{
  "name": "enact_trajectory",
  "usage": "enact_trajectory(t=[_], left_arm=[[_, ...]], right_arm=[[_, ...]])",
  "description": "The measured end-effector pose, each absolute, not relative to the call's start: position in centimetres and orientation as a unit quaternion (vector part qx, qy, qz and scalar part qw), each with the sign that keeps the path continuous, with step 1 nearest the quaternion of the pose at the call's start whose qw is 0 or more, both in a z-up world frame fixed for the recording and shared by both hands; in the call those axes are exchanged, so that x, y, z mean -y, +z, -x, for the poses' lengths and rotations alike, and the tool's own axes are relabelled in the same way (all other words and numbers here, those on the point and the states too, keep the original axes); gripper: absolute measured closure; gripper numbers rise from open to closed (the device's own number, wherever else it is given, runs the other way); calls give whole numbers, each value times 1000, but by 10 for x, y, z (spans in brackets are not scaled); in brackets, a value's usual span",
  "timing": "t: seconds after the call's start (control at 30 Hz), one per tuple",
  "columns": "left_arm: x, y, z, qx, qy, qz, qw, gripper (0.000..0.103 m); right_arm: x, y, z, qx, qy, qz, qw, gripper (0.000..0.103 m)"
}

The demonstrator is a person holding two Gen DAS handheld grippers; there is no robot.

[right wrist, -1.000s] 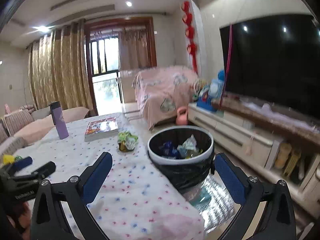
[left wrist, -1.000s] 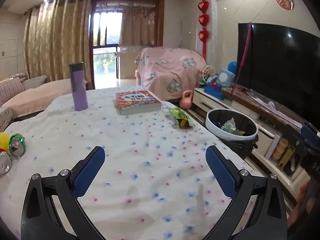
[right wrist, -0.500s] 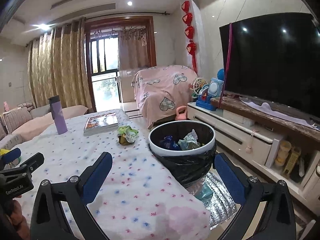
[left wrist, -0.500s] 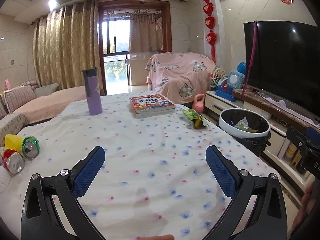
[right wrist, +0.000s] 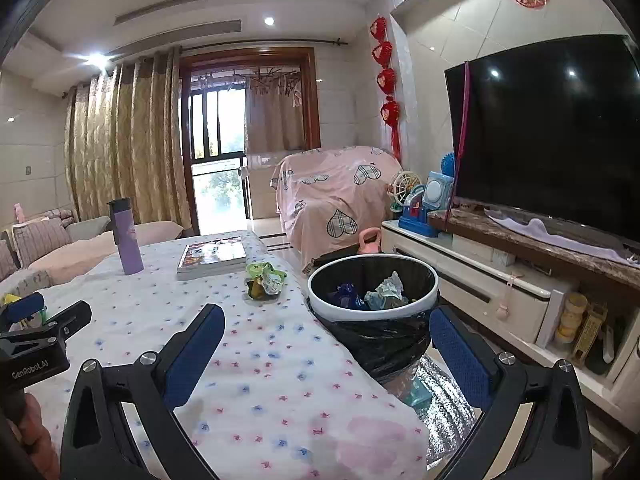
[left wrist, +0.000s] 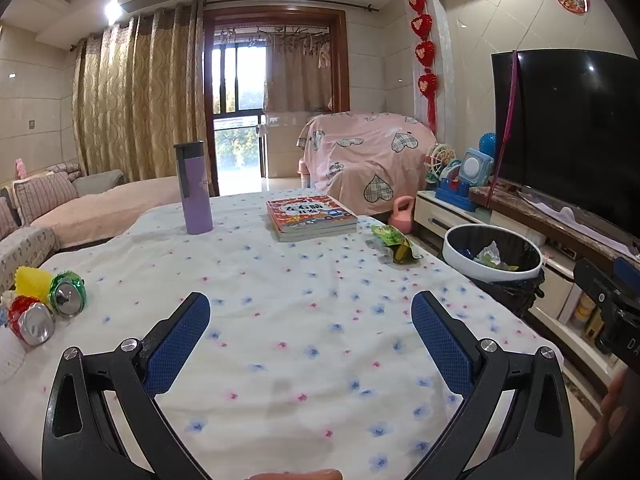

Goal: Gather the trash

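On my far left, gold curtains [left wrist: 132, 100] hang behind a sofa [left wrist: 44, 208], and crushed cans [left wrist: 48, 308] lie at the left edge of the flowered tablecloth [left wrist: 280, 320]. My left gripper [left wrist: 310, 320] hangs spread wide and empty above the cloth. Further back I see a purple flask [left wrist: 194, 188], then books [left wrist: 310, 218], then a green wrapper [left wrist: 394, 242] near the right edge. The lined trash bin [right wrist: 372, 300], part filled, stands beside the table; my right gripper [right wrist: 326, 338] gapes empty before it, television [right wrist: 552, 136] behind.

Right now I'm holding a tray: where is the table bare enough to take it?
The wide middle of the tablecloth is bare, between the cans at its left edge, the bottle and books at the back, and the wrapper on the right. The left edge is crowded.
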State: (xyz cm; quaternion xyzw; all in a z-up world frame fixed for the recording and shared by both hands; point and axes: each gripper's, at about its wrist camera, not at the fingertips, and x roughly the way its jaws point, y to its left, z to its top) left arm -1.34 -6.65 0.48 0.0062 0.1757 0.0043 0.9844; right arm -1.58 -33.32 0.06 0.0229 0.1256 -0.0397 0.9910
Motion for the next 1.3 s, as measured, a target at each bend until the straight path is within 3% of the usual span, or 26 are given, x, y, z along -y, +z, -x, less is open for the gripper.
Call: enact_trajectory(t=[1.3], left_arm=[[68,-2,13,-183,0,-11,983,0]], right_arm=[[327,-5,14,-131,-30,-31,990,0]])
